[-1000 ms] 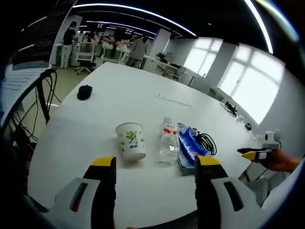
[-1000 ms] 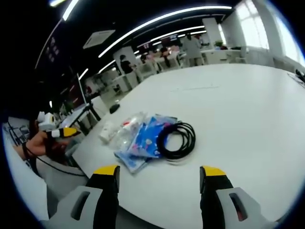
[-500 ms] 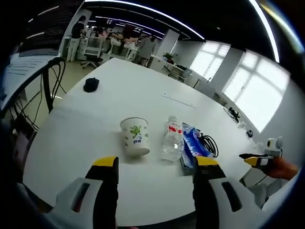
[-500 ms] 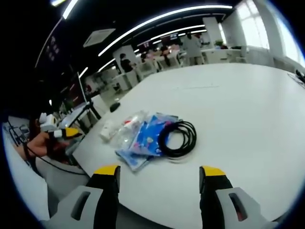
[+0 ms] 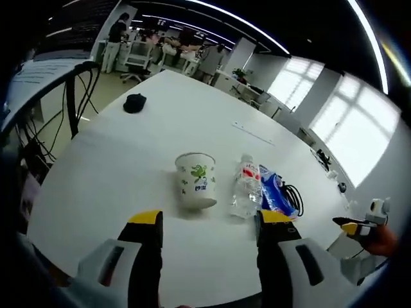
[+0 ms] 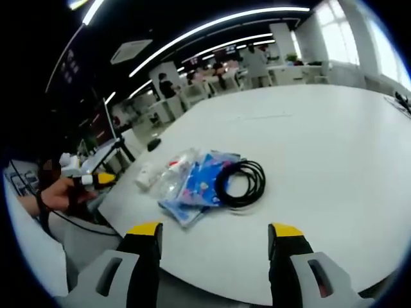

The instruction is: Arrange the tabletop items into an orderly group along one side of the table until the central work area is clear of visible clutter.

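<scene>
While both grippers hover w/ jaws spread and nothing held, left gripper [image 5: 204, 228] faces paper cup [image 5: 196, 179], bottle [image 5: 244, 192], blue packet [image 5: 275, 192] near table edge. Right gripper [image 6: 215, 239] faces cable coil [image 6: 240, 183]. Cup's light, crushable, prob: pinch rim gently.

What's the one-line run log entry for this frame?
left gripper: open, empty | right gripper: open, empty | row: paper cup, water bottle, blue packet, black cable coil | untouched
</scene>
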